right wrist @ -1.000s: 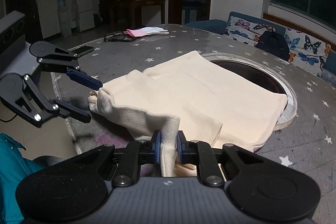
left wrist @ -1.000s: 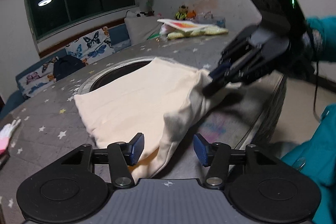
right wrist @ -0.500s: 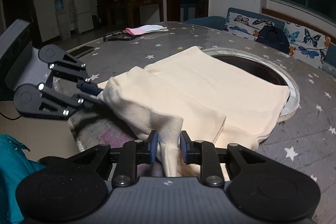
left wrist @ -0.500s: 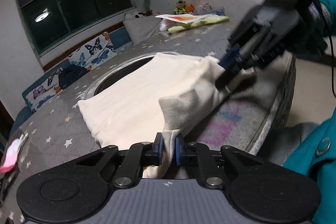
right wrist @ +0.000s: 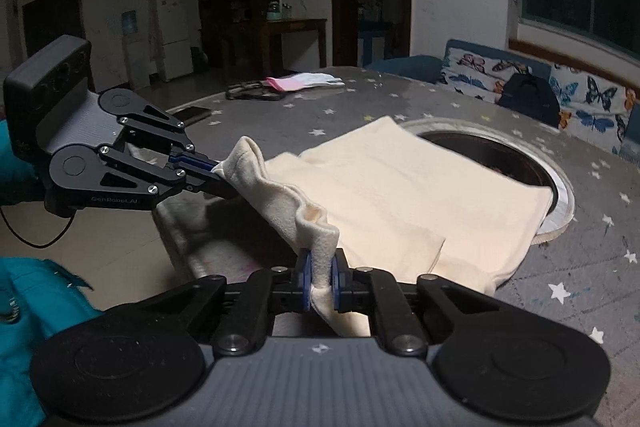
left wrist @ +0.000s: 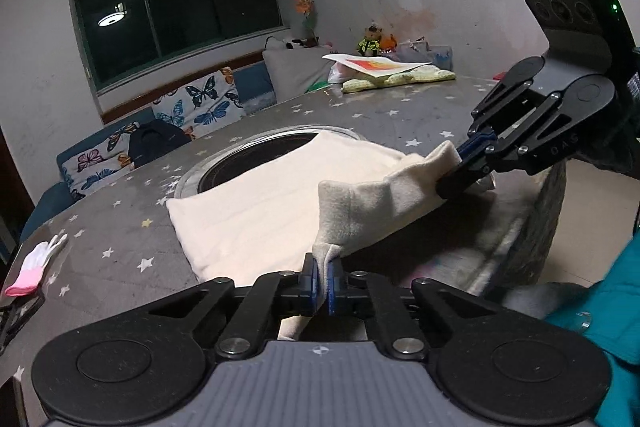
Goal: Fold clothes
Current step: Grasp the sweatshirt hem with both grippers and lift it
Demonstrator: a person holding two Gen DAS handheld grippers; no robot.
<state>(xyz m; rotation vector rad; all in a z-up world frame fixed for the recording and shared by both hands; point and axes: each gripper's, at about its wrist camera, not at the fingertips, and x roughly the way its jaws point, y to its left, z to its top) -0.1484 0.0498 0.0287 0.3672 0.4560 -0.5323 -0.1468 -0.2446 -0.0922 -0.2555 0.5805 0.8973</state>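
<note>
Left wrist view: left claw [left wrist: 323,281] pinches the cream garment [left wrist: 280,203], lifting its near edge off the starry desk [left wrist: 120,227]. Right wrist view: right claw [right wrist: 319,281] is clamped on another corner, the garment's far part flat.

Garment [left wrist: 280,195]: cream cloth, soft, matt, fleecy. Table cover [left wrist: 120,227]: grey star-printed cloth, matt. Left gripper [left wrist: 323,285]: matt black plastic, 2 blue pads, shiny metal screws.

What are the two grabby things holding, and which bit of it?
Both hold the cream garment by its near edge: the left hand-held gripper pinches one corner, the right hand-held gripper the other.
</note>
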